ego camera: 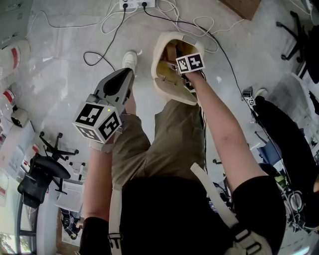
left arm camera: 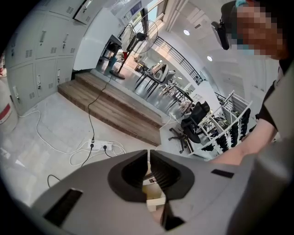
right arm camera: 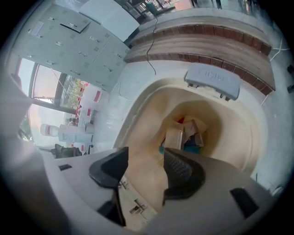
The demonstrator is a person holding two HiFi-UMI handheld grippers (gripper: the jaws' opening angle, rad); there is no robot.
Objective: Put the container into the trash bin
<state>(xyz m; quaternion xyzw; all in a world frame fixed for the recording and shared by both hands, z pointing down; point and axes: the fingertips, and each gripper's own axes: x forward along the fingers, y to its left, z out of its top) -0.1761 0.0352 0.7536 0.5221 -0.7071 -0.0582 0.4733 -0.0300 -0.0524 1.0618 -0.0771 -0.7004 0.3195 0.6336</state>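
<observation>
The cream trash bin point(ego camera: 162, 74) stands open on the floor in front of the person's feet. In the right gripper view I look down into the trash bin point(right arm camera: 147, 114); a pale boxy container point(right arm camera: 174, 136) lies at its bottom among other litter. My right gripper point(right arm camera: 146, 158) hangs over the bin's mouth, open, with nothing between its jaws. In the head view the right gripper point(ego camera: 188, 79) sits just above the bin's rim under its marker cube. My left gripper point(ego camera: 128, 73) is held left of the bin, and in its own view the left gripper point(left arm camera: 149, 158) is shut and empty.
A power strip point(ego camera: 134, 4) with white and black cables lies on the floor behind the bin. A shoe point(ego camera: 130, 60) is just left of the bin. Office chairs point(ego camera: 42, 172) stand at the left and right. A wooden step point(left arm camera: 110, 108) runs beyond the cables.
</observation>
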